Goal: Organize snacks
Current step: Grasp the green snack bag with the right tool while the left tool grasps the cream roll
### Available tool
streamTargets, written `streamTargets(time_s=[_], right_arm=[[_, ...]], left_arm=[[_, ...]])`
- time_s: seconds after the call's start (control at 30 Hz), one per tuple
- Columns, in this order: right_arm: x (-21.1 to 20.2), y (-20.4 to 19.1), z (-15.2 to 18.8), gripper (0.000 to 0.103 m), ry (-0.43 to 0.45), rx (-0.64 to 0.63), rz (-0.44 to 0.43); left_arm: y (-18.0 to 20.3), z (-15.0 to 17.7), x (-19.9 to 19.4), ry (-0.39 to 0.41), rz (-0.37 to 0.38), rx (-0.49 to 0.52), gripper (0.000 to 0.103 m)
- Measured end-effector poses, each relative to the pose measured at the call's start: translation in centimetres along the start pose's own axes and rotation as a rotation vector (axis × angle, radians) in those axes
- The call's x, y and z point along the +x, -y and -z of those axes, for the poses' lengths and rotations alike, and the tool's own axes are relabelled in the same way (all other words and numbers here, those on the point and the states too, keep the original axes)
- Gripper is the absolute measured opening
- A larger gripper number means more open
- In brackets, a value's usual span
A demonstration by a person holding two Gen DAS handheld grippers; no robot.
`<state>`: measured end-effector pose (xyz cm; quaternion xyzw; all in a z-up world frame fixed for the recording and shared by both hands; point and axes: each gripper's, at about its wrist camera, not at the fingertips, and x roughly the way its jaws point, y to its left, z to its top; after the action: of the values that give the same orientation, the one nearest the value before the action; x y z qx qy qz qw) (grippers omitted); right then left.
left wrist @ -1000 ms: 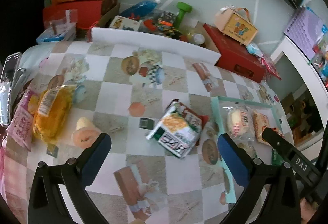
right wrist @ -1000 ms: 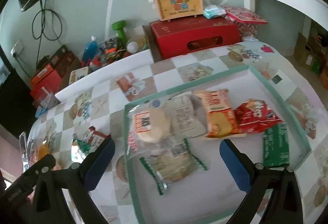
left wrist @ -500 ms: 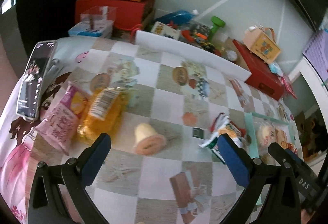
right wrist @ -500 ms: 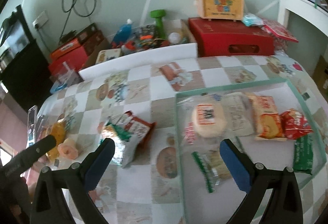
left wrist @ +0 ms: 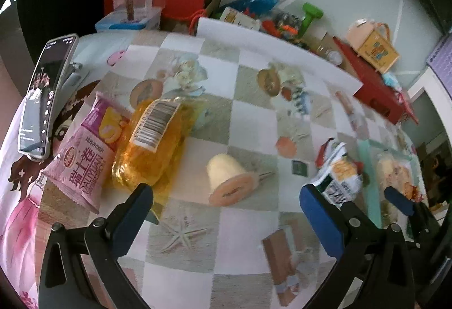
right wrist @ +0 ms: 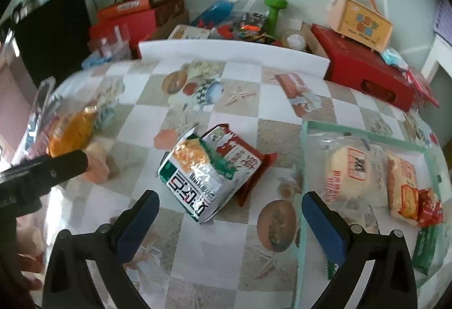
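Observation:
My left gripper [left wrist: 226, 213] is open above the checkered cloth, with a wrapped swiss roll [left wrist: 230, 180] lying just beyond the gap between its fingers. A yellow bag [left wrist: 154, 145] and a pink snack packet [left wrist: 84, 156] lie to its left. My right gripper [right wrist: 230, 217] is open too, facing a green and white snack bag [right wrist: 200, 177] that leans on a red packet [right wrist: 244, 164]. The clear tray [right wrist: 303, 167] on the right holds several wrapped snacks, among them a round bun [right wrist: 349, 173].
A phone [left wrist: 43, 94] stands at the table's left edge. Red boxes [right wrist: 364, 70], a green dumbbell [right wrist: 274, 10], a small yellow case [right wrist: 360, 22] and toys crowd the back behind a white board [right wrist: 231, 54].
Both grippers have swung left. The left one went from the green bag toward the swiss roll and yellow bag. The right one left the tray and now faces the green bag.

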<state>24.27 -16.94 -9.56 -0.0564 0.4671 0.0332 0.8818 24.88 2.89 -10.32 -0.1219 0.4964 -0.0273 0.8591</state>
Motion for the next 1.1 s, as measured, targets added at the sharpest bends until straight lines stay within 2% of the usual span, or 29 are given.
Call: streamTargets(time_s=[0.33, 0.53, 0.57, 0.8, 0.87, 1.1], right_arm=[[1.7, -2.8, -0.2, 0.098, -0.001, -0.134, 0.074], [2.5, -3.6, -0.7, 0.093, 0.009, -0.183, 0.116], [2.6, -3.8, -0.8, 0.09, 0.01, -0.187, 0.116], [3.6, -4.8, -0.7, 0.083, 0.002, -0.234, 0.105], [3.9, -4.8, -0.5, 0.076, -0.006, -0.237, 0.107], [3.7, -4.5, -0.4, 0.073, -0.004, -0.213, 0.094]], left_arm=[[-0.4, -0.1, 0.7, -0.041, -0.01, 0.029, 0.103], [-0.6, -0.2, 0.9, -0.072, 0.004, 0.025, 0.103], [-0.5, -0.2, 1.0, -0.076, 0.002, 0.03, 0.103], [-0.5, -0.2, 1.0, -0.087, -0.001, 0.034, 0.103], [-0.5, -0.2, 1.1, -0.091, 0.001, 0.031, 0.103], [-0.9, -0.2, 0.8, -0.087, 0.028, -0.009, 0.103]])
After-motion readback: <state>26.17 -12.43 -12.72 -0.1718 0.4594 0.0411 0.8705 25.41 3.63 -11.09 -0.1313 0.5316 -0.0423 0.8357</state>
